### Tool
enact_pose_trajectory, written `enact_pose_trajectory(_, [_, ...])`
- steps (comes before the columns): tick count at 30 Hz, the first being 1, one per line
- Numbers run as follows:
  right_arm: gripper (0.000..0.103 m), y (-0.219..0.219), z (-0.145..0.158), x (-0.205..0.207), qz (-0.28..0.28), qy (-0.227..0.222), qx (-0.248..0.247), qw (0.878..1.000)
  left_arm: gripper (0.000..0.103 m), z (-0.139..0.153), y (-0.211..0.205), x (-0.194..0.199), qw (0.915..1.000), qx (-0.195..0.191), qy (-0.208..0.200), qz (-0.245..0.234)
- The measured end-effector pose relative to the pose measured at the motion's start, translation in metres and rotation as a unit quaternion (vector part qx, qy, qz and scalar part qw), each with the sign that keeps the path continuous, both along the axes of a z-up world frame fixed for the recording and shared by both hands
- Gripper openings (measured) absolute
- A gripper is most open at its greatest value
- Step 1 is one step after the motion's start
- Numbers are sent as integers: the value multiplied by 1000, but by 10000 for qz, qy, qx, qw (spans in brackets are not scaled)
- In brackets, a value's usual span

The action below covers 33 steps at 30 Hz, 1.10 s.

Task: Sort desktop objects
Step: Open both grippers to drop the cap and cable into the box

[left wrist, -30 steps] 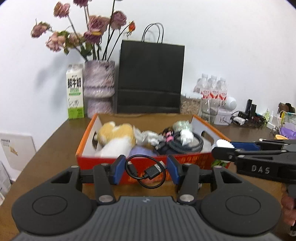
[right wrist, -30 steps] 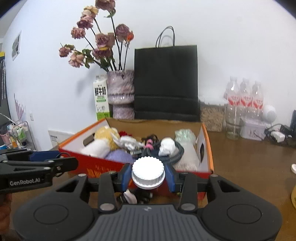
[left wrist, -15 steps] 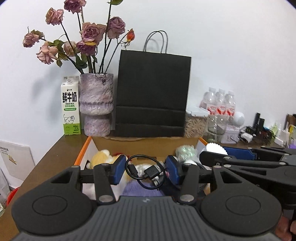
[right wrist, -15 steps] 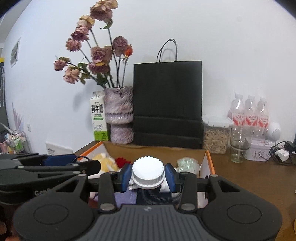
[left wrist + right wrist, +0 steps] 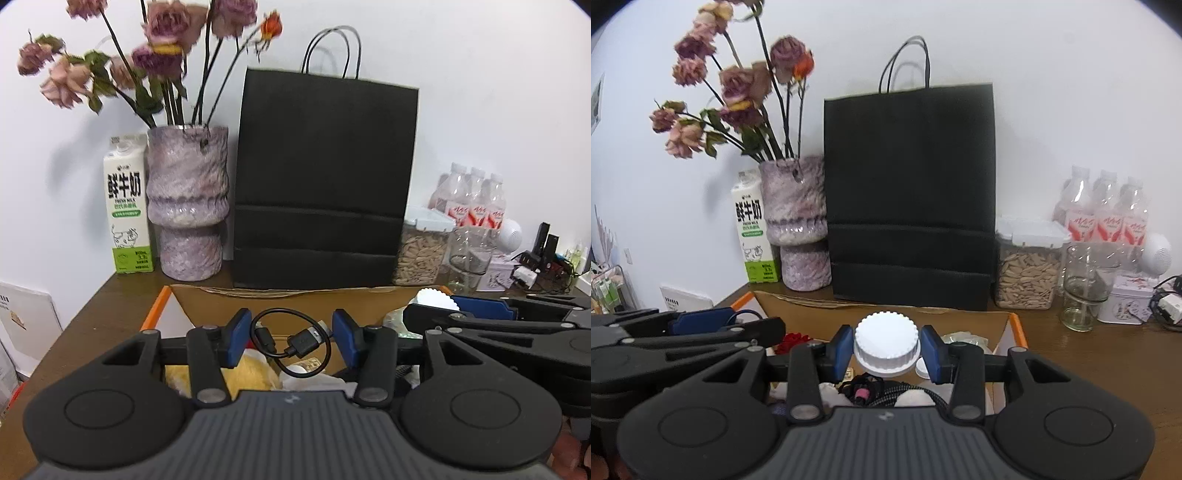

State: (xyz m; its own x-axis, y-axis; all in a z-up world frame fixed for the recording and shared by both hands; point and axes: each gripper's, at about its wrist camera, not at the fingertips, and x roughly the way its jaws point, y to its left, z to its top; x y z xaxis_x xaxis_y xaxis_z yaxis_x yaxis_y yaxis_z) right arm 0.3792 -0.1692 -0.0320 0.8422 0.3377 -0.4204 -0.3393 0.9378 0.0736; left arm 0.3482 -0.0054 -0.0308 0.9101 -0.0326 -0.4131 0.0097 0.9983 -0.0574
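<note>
Left hand-held gripper (image 5: 291,341), blue pads clamped on a coiled short black USB cable (image 5: 291,341), is over the near part of the orange-edged open cardboard box (image 5: 157,312). Right hand-held gripper (image 5: 886,349) is clamped on a white ribbed round plastic lid (image 5: 885,343), also above the box, just right of the left one. Box holds a yellow plush toy (image 5: 255,373) and black braided cable (image 5: 901,389). Behind the box on the brown wooden worktop (image 5: 1108,354): tall black paper bag (image 5: 323,184).
</note>
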Motion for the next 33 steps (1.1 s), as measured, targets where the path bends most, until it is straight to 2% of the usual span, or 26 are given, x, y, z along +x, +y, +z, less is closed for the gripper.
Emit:
enact_pose_trajectory(11, [39, 6, -15, 37, -1, 202, -278, 9994, 50, -16, 4, 32, 9996, 160, 233, -76])
enact_pose_trajectory(14, [39, 5, -15, 38, -26, 224, -304, 9993, 55, -15, 5, 32, 9996, 179, 235, -8])
enact_pose_trajectory(15, [42, 5, -15, 38, -33, 238, -321, 9992, 64, -15, 5, 31, 9996, 185, 230, 28])
enact_pose_trajectory(16, [50, 5, -16, 37, -26, 258, -330, 9991, 73, -14, 6, 30, 9994, 223, 223, 145])
enact_pose_trajectory(18, [58, 4, -15, 36, -117, 256, -367, 9989, 87, -13, 8, 30, 9987, 321, 192, 351])
enact_pose_trajectory(19, [67, 3, -15, 36, -159, 232, -400, 9988, 98, -12, 10, 29, 9983, 348, 172, 437])
enact_pose_trajectory(20, [82, 1, -14, 35, -209, 210, -414, 9987, 103, -11, 12, 29, 9976, 375, 127, 571])
enact_pose_trajectory(21, [90, -2, -13, 35, -248, 200, -405, 9987, 103, -11, 15, 27, 9970, 398, 60, 655])
enact_pose_trajectory(22, [103, -4, -12, 35, -264, 184, -377, 9988, 103, -10, 17, 27, 9971, 390, 39, 648])
enact_pose_trajectory(25, [103, -9, -11, 34, -230, 178, -351, 9990, 103, -8, 24, 24, 9978, 282, 83, 586])
enact_pose_trajectory(33, [103, -7, -13, 32, -189, 222, -415, 9987, 103, -10, 22, 20, 9976, 380, 96, 567])
